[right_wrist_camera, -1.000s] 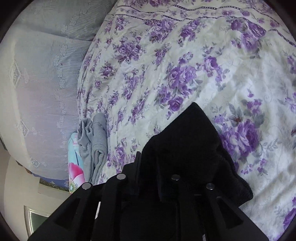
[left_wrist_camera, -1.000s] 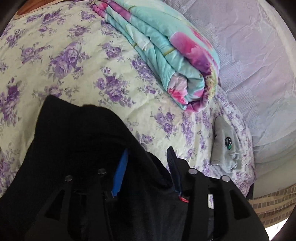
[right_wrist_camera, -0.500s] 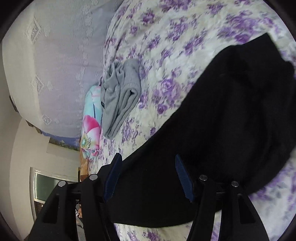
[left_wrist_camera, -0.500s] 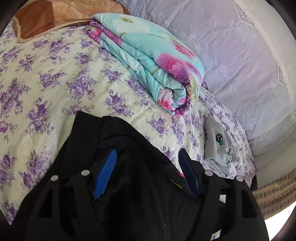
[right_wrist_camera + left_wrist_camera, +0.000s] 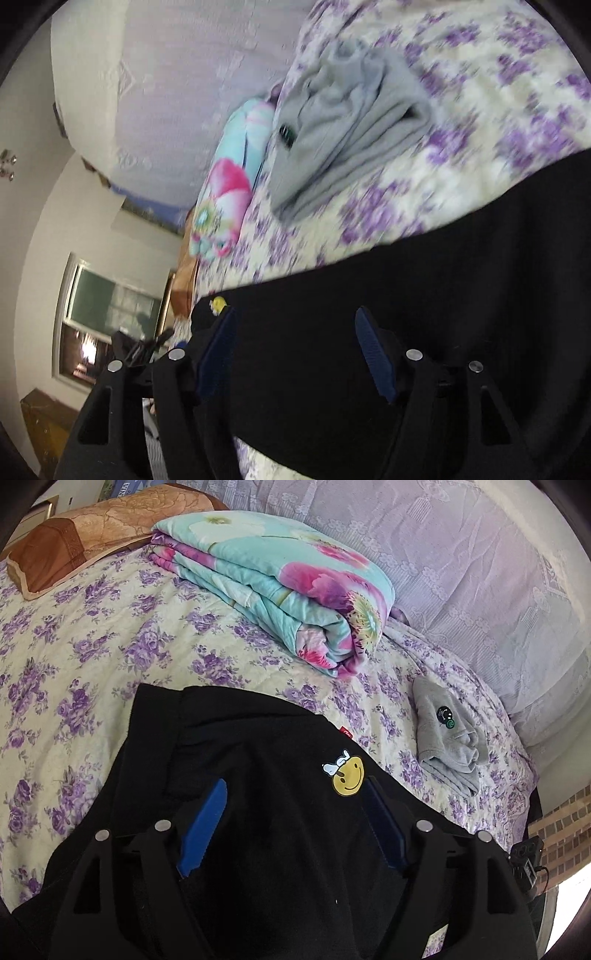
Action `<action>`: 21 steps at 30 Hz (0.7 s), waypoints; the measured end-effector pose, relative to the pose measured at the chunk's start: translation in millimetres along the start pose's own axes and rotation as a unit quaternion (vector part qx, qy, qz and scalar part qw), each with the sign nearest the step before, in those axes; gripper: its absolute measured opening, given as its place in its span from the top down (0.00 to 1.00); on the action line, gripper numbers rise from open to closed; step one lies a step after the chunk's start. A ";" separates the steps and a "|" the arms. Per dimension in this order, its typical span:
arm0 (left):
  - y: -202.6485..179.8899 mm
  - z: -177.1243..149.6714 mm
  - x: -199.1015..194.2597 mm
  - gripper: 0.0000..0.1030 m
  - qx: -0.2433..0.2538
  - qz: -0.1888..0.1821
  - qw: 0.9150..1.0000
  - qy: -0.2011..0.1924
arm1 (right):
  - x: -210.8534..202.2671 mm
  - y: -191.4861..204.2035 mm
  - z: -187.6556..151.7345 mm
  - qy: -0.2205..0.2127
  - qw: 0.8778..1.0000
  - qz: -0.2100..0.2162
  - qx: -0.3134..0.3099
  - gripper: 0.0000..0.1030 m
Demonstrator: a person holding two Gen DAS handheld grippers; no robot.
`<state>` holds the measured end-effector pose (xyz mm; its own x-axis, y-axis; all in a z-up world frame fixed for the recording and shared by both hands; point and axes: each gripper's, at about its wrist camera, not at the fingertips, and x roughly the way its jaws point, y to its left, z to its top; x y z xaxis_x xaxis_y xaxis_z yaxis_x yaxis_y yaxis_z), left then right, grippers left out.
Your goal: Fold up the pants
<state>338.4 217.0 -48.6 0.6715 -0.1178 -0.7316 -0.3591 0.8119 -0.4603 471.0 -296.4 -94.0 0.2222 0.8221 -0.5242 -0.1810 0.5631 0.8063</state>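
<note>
Black pants [image 5: 258,760] lie flat on floral bed [image 5: 74,657], directly under both tools. Step judged: fold just laid, release under way. To do well: lift tools straight off, no dragging cloth, then smooth crease and check edges line up.
Left tool [image 5: 295,819]: jaws have just been opening, now wide, cloth below, nothing pinched.
Right tool [image 5: 295,350]: same, wide, blurred, hovering over pants, gripping nothing. Grey folded garment [image 5: 447,734] beyond tools.

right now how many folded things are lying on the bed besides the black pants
2: a floral quilt by the curtain, and a small grey garment near the bed's edge. Others may be out of view.
</note>
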 end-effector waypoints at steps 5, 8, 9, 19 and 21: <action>36.8 6.9 21.9 0.21 -0.048 0.074 0.996 0.017 | -27.1 -18.8 1.9 -0.083 0.993 -0.071 0.044 0.47; 71.5 5.1 -12.3 0.21 -0.090 0.028 0.996 0.004 | -77.5 -15.2 -9.4 -0.113 0.989 -0.095 0.027 0.30; 80.0 2.6 -27.6 0.21 -0.089 0.025 0.996 -0.003 | -91.4 -16.4 -15.1 -0.110 0.989 -0.098 0.023 0.30; 147.3 -83.4 -128.3 0.21 -0.095 0.014 0.995 -0.002 | -176.9 -22.0 -160.7 -0.107 0.989 -0.093 0.039 0.23; 154.9 -102.5 -134.5 0.21 -0.101 0.003 0.995 0.006 | -182.4 -14.7 -189.8 -0.111 0.989 -0.095 0.032 0.23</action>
<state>126.1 300.1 -73.1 0.6619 -0.1201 -0.7399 -0.4869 0.6816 -0.5462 251.3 -438.7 -62.2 0.4531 0.6588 -0.6006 -0.0559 0.6934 0.7184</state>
